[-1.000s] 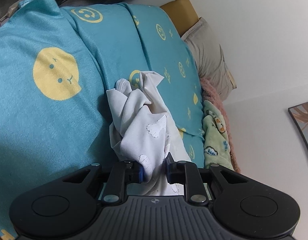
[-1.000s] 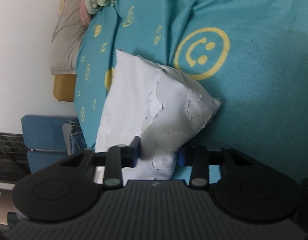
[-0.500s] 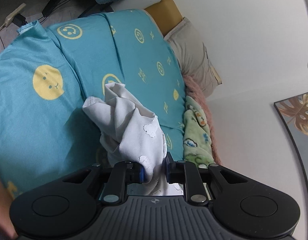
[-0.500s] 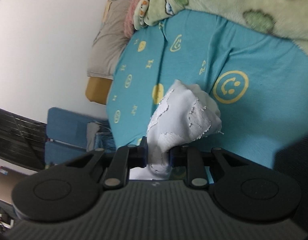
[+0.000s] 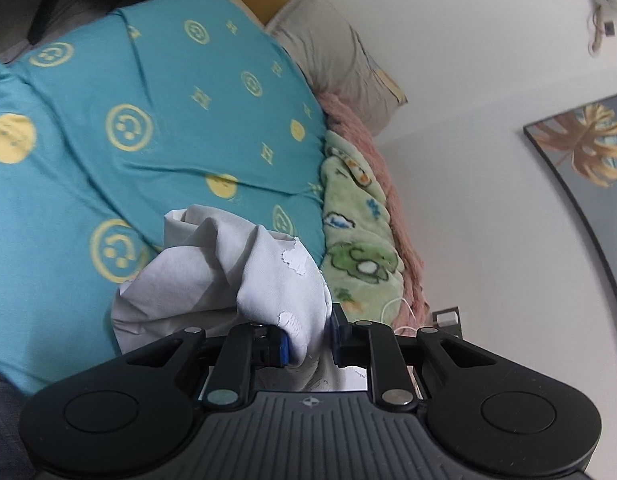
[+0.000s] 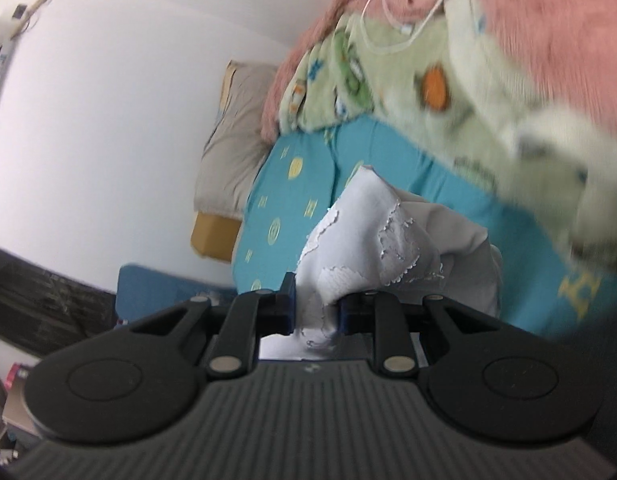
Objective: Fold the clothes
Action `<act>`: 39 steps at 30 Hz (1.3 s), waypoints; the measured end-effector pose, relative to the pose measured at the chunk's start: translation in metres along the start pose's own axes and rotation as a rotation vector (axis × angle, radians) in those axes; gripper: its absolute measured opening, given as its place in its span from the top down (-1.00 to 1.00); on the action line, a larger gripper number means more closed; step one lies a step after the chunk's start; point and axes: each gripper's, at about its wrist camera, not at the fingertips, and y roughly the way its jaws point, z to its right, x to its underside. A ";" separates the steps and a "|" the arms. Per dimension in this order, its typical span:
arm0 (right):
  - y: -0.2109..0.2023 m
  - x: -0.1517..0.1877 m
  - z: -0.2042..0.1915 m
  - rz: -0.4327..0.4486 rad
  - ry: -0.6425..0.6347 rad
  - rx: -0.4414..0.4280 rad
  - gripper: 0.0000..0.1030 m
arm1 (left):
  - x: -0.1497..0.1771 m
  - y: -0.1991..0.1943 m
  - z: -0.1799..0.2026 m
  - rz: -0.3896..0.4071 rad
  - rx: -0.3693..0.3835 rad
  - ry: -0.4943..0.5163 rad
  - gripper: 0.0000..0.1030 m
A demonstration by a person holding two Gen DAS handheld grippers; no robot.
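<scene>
A white garment (image 5: 236, 276) with a cracked white print hangs bunched above the teal bed sheet (image 5: 156, 120). My left gripper (image 5: 308, 340) is shut on one part of it. My right gripper (image 6: 317, 312) is shut on another part of the same white garment (image 6: 372, 236). The cloth is lifted off the bed and crumpled between the two grips. The part of the cloth behind each gripper body is hidden.
The bed carries a green cartoon blanket (image 5: 356, 232), a pink fuzzy blanket (image 5: 372, 152) and a grey pillow (image 5: 336, 52) at the wall. A framed leaf picture (image 5: 588, 152) hangs on the white wall. A blue chair (image 6: 164, 292) stands beside the bed.
Both grippers have risen and tilted with the garment, lifting it off the sheet. The right gripper closed on the cloth between the earliest frame and the middle one.
</scene>
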 end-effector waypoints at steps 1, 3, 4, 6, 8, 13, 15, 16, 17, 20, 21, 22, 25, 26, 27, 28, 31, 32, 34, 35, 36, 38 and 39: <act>0.003 -0.016 -0.001 0.010 -0.004 0.008 0.56 | -0.001 0.015 0.012 -0.011 0.003 0.011 0.62; 0.009 -0.047 -0.002 0.030 -0.014 0.023 0.56 | -0.003 0.046 0.039 -0.033 0.014 0.038 0.62; 0.012 -0.065 -0.005 0.044 -0.020 0.028 0.56 | -0.005 0.062 0.054 -0.043 0.029 0.048 0.62; 0.017 -0.105 -0.013 0.077 -0.034 0.032 0.56 | -0.008 0.093 0.088 -0.055 0.068 0.079 0.62; 0.022 -0.147 -0.024 0.115 -0.051 0.035 0.56 | -0.008 0.122 0.126 -0.065 0.102 0.115 0.62; 0.012 -0.232 -0.050 0.272 -0.175 -0.021 0.56 | -0.014 0.183 0.203 -0.118 0.264 0.138 0.61; 0.003 -0.252 -0.053 0.348 -0.238 -0.039 0.56 | -0.003 0.204 0.214 -0.132 0.312 0.168 0.60; 0.000 -0.255 -0.048 0.379 -0.262 -0.036 0.56 | 0.003 0.214 0.219 -0.138 0.335 0.183 0.59; -0.002 -0.258 -0.043 0.411 -0.286 -0.033 0.56 | 0.009 0.225 0.224 -0.145 0.358 0.198 0.58; 0.000 -0.252 -0.012 0.470 -0.358 0.026 0.56 | 0.037 0.259 0.205 -0.179 0.353 0.250 0.55; 0.005 -0.247 0.002 0.460 -0.372 0.074 0.56 | 0.047 0.271 0.190 -0.202 0.325 0.284 0.55; 0.010 -0.242 0.018 0.433 -0.374 0.126 0.56 | 0.058 0.282 0.175 -0.226 0.294 0.320 0.54; 0.025 -0.222 0.069 0.317 -0.328 0.253 0.56 | 0.087 0.306 0.128 -0.327 0.170 0.436 0.53; 0.029 -0.215 0.083 0.290 -0.317 0.281 0.56 | 0.095 0.309 0.117 -0.345 0.146 0.450 0.48; 0.032 -0.208 0.093 0.277 -0.317 0.296 0.56 | 0.100 0.309 0.108 -0.345 0.146 0.446 0.44; 0.032 -0.203 0.099 0.280 -0.320 0.298 0.55 | 0.103 0.307 0.103 -0.335 0.159 0.442 0.40; 0.028 -0.203 0.100 0.279 -0.297 0.300 0.51 | 0.106 0.298 0.109 -0.323 0.141 0.499 0.23; 0.028 -0.205 0.099 0.267 -0.284 0.310 0.49 | 0.106 0.294 0.113 -0.326 0.124 0.526 0.06; 0.025 -0.206 0.093 0.240 -0.264 0.325 0.41 | 0.106 0.285 0.123 -0.334 0.089 0.581 -0.41; 0.022 -0.205 0.089 0.228 -0.257 0.330 0.37 | 0.105 0.277 0.128 -0.326 0.081 0.604 -0.71; 0.019 -0.203 0.085 0.218 -0.254 0.335 0.27 | 0.105 0.269 0.133 -0.316 0.075 0.627 -0.77; 0.007 -0.199 0.075 0.222 -0.275 0.324 -0.19 | 0.103 0.252 0.149 -0.290 0.064 0.676 -0.96; 0.000 -0.197 0.069 0.230 -0.287 0.314 -0.58 | 0.103 0.244 0.158 -0.274 0.062 0.702 -0.99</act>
